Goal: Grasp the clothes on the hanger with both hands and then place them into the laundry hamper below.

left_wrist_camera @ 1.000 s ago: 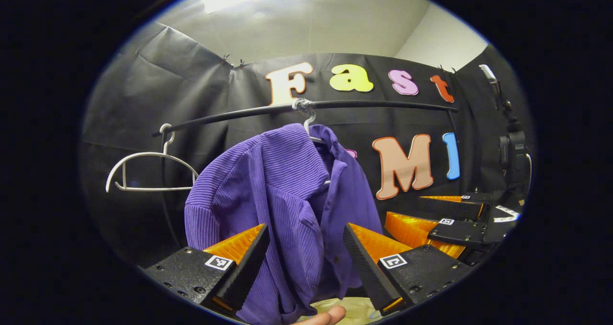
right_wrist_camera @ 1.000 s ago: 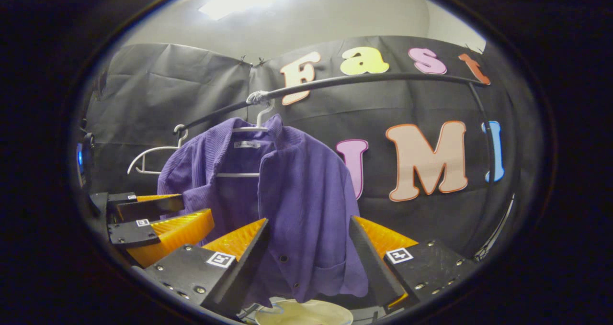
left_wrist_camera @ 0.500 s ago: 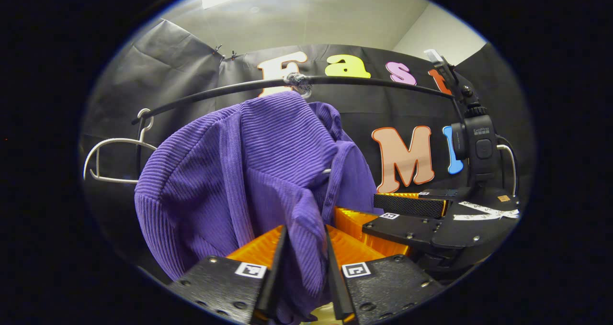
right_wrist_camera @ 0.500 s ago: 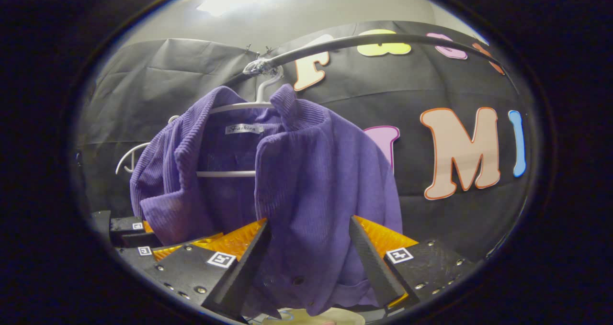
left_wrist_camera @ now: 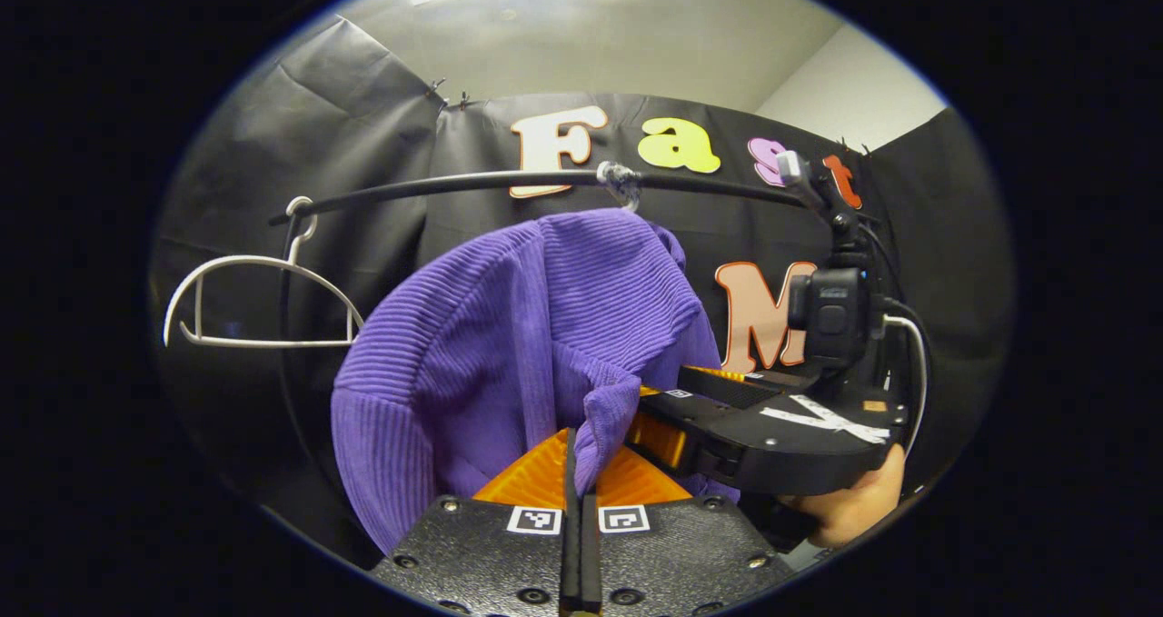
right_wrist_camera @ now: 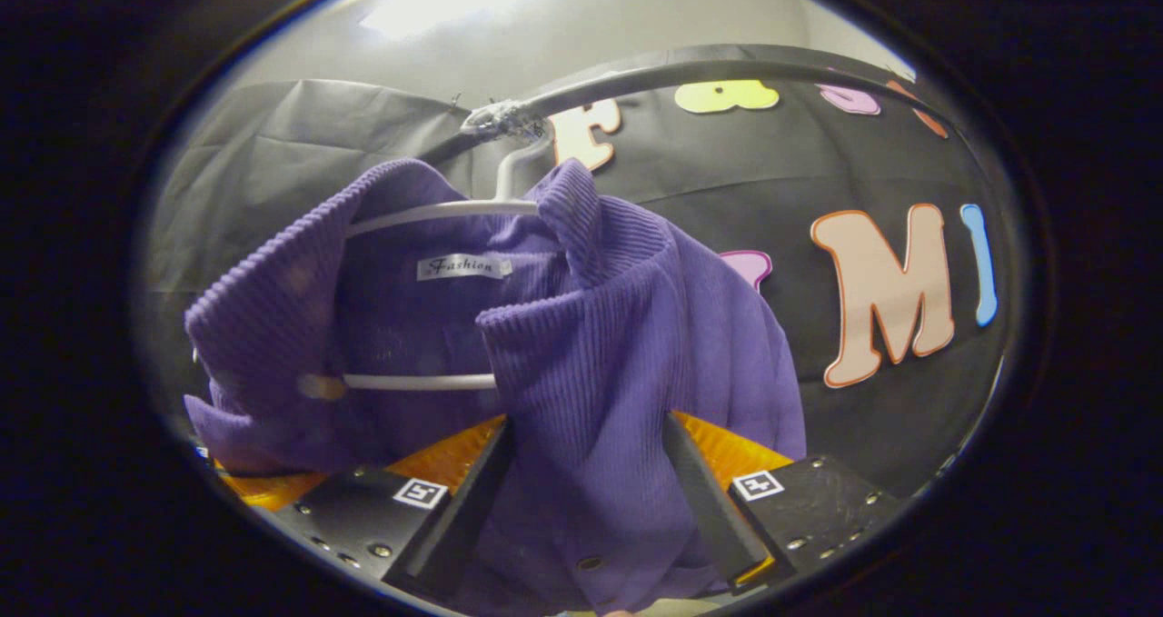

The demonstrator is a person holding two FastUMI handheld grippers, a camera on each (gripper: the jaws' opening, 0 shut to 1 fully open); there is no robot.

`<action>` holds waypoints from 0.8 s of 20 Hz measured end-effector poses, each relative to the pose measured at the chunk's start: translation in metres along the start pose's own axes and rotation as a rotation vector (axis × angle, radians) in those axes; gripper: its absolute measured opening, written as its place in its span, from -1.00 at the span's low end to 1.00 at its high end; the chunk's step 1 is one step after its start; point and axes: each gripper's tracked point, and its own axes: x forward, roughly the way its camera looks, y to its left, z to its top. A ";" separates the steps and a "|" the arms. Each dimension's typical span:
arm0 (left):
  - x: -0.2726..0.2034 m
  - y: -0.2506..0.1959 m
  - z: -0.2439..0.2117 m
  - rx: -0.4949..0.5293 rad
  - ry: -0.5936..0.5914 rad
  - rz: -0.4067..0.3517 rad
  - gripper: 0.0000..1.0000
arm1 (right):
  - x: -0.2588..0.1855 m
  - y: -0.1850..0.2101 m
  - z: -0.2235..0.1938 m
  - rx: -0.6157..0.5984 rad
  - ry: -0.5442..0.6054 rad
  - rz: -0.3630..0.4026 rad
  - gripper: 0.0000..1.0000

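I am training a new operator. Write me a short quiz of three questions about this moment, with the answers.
1. True or false: the left gripper is shut on the purple shirt.
2. The right gripper has its fingers: A) open around the shirt front, B) closed on the empty hanger.
3. What does the shirt hang from?

Key: 1. True. 2. A. 3. A white hanger hooked on the black rail.
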 end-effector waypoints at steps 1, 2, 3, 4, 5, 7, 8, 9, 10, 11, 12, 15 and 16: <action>-0.006 -0.001 0.002 -0.007 0.001 -0.013 -0.99 | 0.004 -0.004 0.001 0.007 -0.005 -0.024 0.96; -0.010 0.000 0.004 -0.016 0.002 -0.027 -0.99 | 0.008 -0.011 0.001 0.004 -0.006 -0.062 0.96; -0.013 0.002 0.006 -0.020 0.000 -0.034 -0.99 | 0.011 -0.020 0.001 0.000 -0.006 -0.098 0.96; -0.016 0.006 0.007 -0.021 0.006 -0.040 -0.99 | 0.014 -0.029 0.003 0.003 -0.009 -0.124 0.96; -0.020 0.009 0.007 -0.020 0.012 -0.048 -0.95 | 0.018 -0.038 0.006 0.011 -0.016 -0.133 0.97; -0.025 0.021 0.011 -0.009 0.017 -0.045 -0.99 | 0.020 -0.064 0.010 0.015 -0.036 -0.193 -0.22; -0.027 0.029 0.015 0.006 0.016 -0.040 -0.99 | 0.017 -0.075 0.012 0.016 -0.033 -0.205 -0.81; -0.029 0.036 0.018 0.015 0.015 -0.036 -0.99 | 0.019 -0.079 0.013 0.025 -0.027 -0.190 -0.81; -0.033 0.045 0.021 0.026 0.020 -0.029 -0.99 | 0.015 -0.078 0.017 0.024 -0.029 -0.172 -0.75; -0.037 0.054 0.027 0.040 0.013 -0.022 -0.99 | 0.012 -0.088 0.021 0.008 -0.041 -0.184 -0.75; -0.040 0.065 0.034 0.056 0.006 -0.005 -1.00 | 0.007 -0.104 0.028 0.005 -0.069 -0.221 -0.98; -0.048 0.094 0.063 0.096 -0.050 0.047 -1.00 | 0.002 -0.116 0.041 0.003 -0.078 -0.219 -0.91; -0.048 0.102 0.069 0.099 -0.054 0.062 -1.00 | 0.000 -0.124 0.049 -0.019 -0.098 -0.237 -0.91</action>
